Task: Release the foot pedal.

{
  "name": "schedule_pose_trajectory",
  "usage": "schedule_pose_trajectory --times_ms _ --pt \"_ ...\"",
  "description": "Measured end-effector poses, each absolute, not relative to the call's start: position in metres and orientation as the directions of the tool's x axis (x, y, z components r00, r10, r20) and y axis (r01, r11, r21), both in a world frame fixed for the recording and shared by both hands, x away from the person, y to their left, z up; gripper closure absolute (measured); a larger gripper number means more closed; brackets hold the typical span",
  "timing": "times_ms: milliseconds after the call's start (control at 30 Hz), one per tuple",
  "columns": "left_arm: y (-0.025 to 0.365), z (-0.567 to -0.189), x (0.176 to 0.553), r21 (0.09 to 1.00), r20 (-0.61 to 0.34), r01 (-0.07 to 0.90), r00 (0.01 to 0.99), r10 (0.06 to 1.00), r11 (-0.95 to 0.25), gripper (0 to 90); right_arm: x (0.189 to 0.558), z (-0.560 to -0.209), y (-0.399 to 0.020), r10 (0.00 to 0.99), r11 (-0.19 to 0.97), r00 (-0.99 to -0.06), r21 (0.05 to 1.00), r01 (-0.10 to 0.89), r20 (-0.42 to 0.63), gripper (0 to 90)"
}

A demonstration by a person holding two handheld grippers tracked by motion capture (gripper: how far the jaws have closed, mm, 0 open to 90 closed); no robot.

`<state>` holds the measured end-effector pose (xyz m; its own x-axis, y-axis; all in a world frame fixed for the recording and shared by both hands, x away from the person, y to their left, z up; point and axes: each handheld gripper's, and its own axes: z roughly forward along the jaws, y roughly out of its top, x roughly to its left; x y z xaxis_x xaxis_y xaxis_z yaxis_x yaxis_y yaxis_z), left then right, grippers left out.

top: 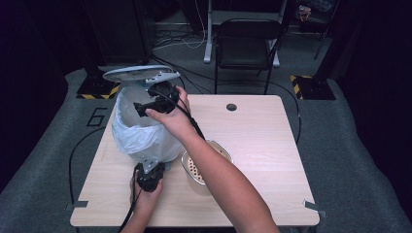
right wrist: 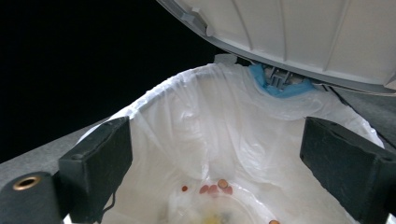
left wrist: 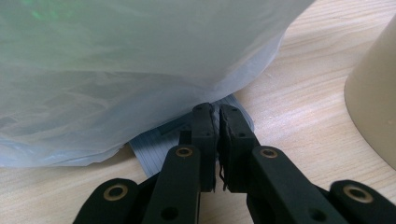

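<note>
Bin liner (top: 138, 138) (thin, soft, slippery plastic) is best pinched at its rim; right tool (top: 142, 108) hangs spread above it, left tool (left wrist: 217, 140) pressed together, probably on the pedal.

A small pedal bin (top: 141, 131), lined with a white plastic bag and its lid (top: 131, 73) raised, is seen near the table's (top: 262, 145) left edge.

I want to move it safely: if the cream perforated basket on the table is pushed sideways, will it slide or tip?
The basket probably slides: it looks wide and low. It seems light thin plastic, so a gentle low push should suffice.
</note>
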<state>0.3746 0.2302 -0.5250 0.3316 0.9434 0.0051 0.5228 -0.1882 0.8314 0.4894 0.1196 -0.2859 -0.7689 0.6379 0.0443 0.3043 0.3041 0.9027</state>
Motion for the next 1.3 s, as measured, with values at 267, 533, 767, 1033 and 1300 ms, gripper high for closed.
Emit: schedule_pose_trajectory --times_ms 267,533,767,1033,1300 --pt "0.230 -0.525 0.374 0.828 -0.012 0.531 0.339 0.941 -0.180 85.1 0.476 -0.286 0.099 0.631 0.309 -0.775 0.904 0.296 0.038 9.1" --pt "0.231 -0.525 0.374 0.827 0.000 0.529 0.337 0.941 -0.189 85.1 0.450 -0.284 0.038 0.647 0.266 -0.760 0.913 0.308 0.068 13.9" --pt "0.232 -0.525 0.375 0.834 -0.011 0.522 0.341 0.940 -0.180 84.6 0.445 -0.287 -0.012 0.682 0.307 -0.731 0.912 0.271 -0.012 14.7" --pt "0.234 -0.525 0.373 0.852 -0.069 0.500 0.406 0.911 -0.158 70.4 0.443 -0.293 -0.048 0.717 0.333 -0.696 0.900 0.281 -0.048 16.9" --pt "0.237 -0.509 0.367 0.846 -0.054 0.499 0.433 0.900 -0.189 53.7 0.438 -0.296 -0.074 0.734 0.327 -0.677 0.899 0.292 -0.047 19.9"
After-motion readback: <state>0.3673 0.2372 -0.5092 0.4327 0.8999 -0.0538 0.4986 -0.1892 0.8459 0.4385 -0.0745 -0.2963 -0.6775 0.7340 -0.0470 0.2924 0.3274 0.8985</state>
